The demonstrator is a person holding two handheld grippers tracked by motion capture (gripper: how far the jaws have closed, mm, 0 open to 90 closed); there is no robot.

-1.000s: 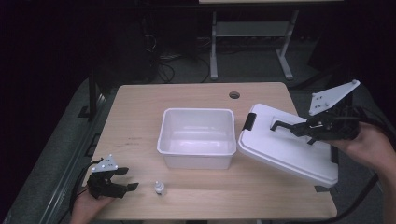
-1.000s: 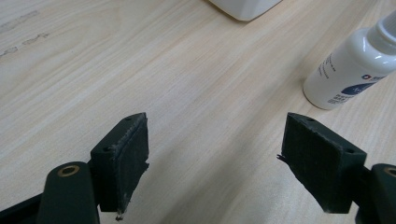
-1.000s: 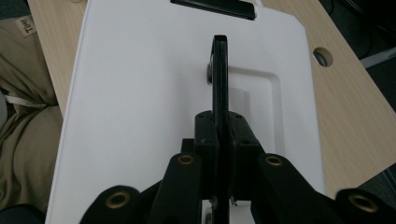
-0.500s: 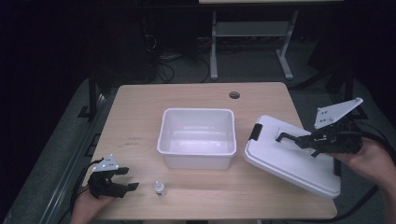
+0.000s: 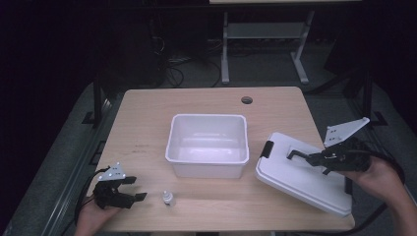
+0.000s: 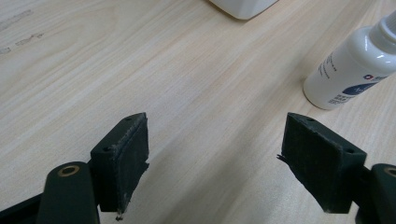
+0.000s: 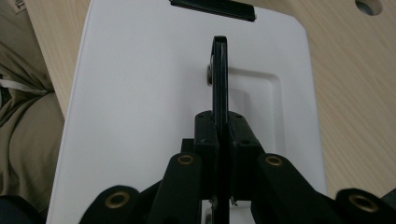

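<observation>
White plastic marks the work: in the high view the lid lies flat at the lower right of the frame, its long axis slanting from upper left to lower right, just right of the open tub. The right tongs come in from the right edge and are clamped on the lid's black handle. The left tongs sit at the lower left, gaping and empty, with the small bottle just to their right on the surface.

In the left gripper view that bottle stands at the upper right, beyond the right-hand jaw.

In the right gripper view the handle runs straight up the frame between the closed jaws; the tub would lie beyond the lid's far edge.
</observation>
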